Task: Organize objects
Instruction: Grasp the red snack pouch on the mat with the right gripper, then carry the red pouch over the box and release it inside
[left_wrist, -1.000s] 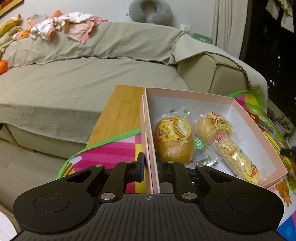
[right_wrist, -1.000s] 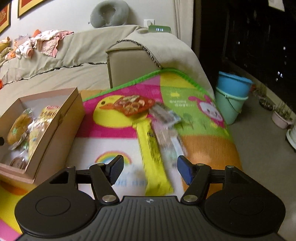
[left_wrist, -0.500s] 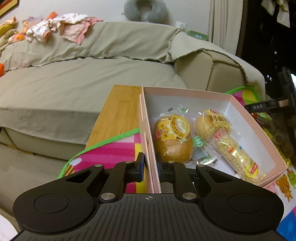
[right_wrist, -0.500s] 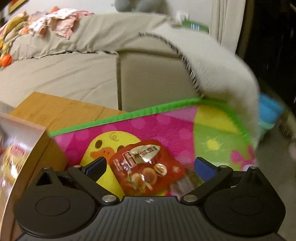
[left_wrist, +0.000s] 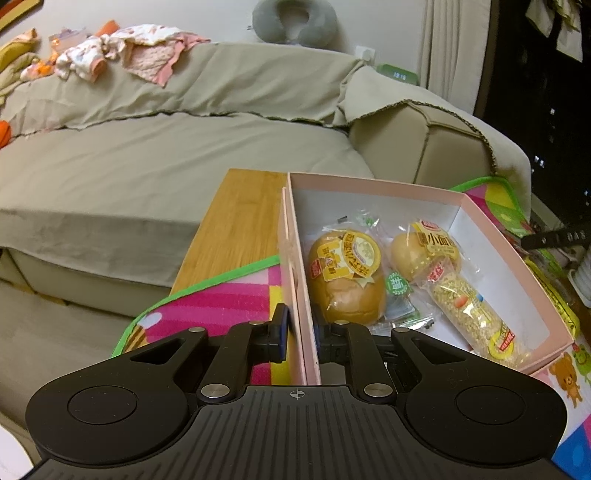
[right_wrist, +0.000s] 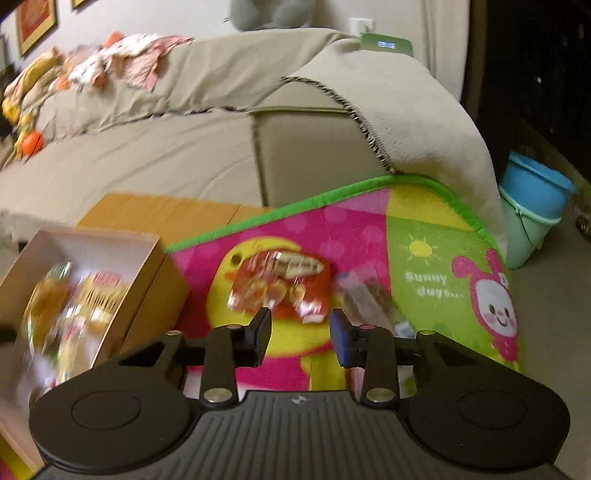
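Observation:
My left gripper (left_wrist: 298, 330) is shut on the near left wall of a pink box (left_wrist: 373, 190). Inside the box lie a round bun (left_wrist: 345, 277), a second bun (left_wrist: 424, 253) and a long grain bar (left_wrist: 476, 317). In the right wrist view my right gripper (right_wrist: 300, 334) is partly closed around the lower edge of a red snack packet (right_wrist: 280, 284), which looks lifted just above the colourful mat (right_wrist: 424, 229); the view is blurred. The box (right_wrist: 92, 240) is at the left there.
A clear wrapped snack (right_wrist: 365, 295) lies right of the red packet. A beige sofa (left_wrist: 166, 147) stands behind the wooden table (left_wrist: 240, 214). A blue bucket (right_wrist: 535, 184) stands on the floor at the right.
My right gripper moved forward over the red packet, narrowed its jaws around it and has drawn back with it. My left gripper stays clamped on the box wall.

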